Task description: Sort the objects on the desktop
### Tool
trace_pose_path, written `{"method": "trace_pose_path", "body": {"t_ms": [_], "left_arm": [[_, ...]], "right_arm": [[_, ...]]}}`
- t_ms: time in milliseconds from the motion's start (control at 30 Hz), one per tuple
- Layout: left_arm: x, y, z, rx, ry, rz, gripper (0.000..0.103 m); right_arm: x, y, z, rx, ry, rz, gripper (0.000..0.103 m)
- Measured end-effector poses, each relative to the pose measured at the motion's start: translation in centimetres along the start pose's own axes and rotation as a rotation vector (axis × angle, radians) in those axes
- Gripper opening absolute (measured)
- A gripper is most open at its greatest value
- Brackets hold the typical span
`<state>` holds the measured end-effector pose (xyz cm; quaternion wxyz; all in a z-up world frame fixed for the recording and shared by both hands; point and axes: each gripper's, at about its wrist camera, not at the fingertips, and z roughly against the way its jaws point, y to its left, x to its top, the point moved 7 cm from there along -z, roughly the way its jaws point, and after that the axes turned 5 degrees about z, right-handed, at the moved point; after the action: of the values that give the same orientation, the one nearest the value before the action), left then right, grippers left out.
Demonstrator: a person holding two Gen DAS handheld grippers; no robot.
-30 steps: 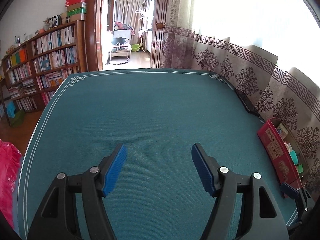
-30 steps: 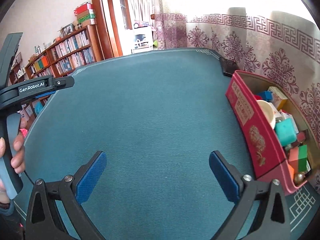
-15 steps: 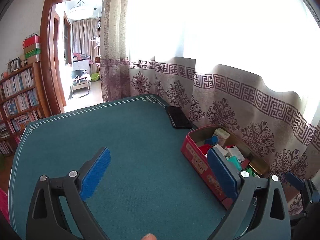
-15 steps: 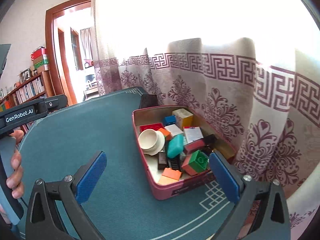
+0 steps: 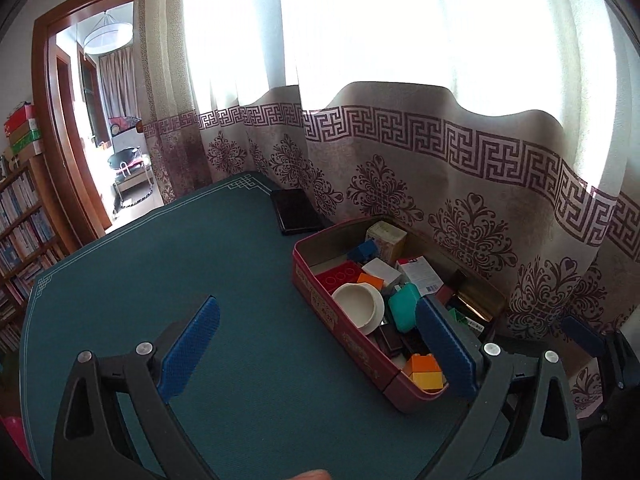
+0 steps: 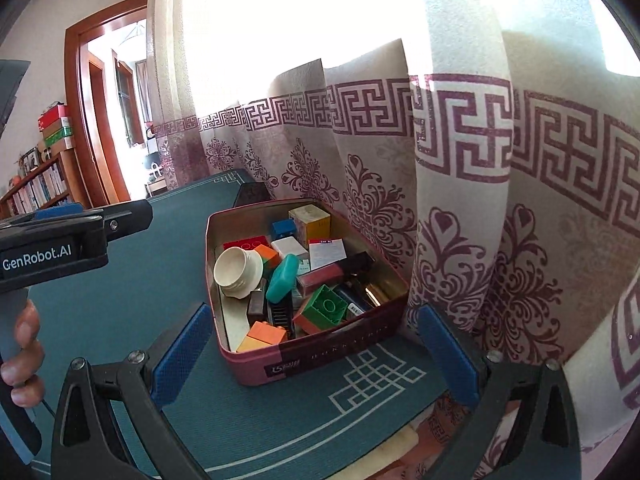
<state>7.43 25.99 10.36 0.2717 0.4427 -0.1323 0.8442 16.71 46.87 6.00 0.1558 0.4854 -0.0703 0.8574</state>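
- Both claws stand wide apart with nothing between their pads: the left gripper (image 5: 318, 346) hangs over the green table cover (image 5: 168, 264), and the right gripper (image 6: 316, 354) frames the near end of the red tin (image 6: 320, 354) without touching it.
- The tin sits at the far right corner of the table, right against the patterned curtain (image 6: 460, 208). A reach into it from the right could snag the cloth, and a pad could then drag the curtain across the tin or nudge the tin sideways.
- The contents are heaped loosely: a cream lid (image 6: 238, 270), a teal case (image 6: 282, 278), a green brick (image 6: 326, 306), an orange brick (image 6: 266, 334), a yellow-sided cube (image 6: 310, 220) and a white card box (image 6: 326, 254) lie overlapping. Closing on one piece would likely catch its neighbour or tip the pile, since few show two free sides.
- The cream lid lies tilted on its side, so it may roll out from between the pads.
- The tin itself looks light; a downward push on its rim could tilt it or slide it toward the table edge, which lies just beyond its near end.
- In the left wrist view the tin lies to the right of the claw, with the right-hand pad overlapping its near corner in the picture; a black flat case (image 5: 296, 210) lies beyond, near the far edge.
- The two tools are close together, the left one's body showing at the left of the right wrist view with a hand (image 6: 22, 358) on its handle; a joint reach could knock them together.
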Motion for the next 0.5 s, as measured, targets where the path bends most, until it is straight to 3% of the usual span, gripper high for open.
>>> {"method": "trace_pose_path", "body": {"t_ms": [500], "left_arm": [[0.2, -3.3, -2.7, -0.067, 0.058, -0.045, 0.1]], "right_arm": [[1.3, -1.9, -1.7, -0.057, -0.008, 0.004, 0.103]]}}
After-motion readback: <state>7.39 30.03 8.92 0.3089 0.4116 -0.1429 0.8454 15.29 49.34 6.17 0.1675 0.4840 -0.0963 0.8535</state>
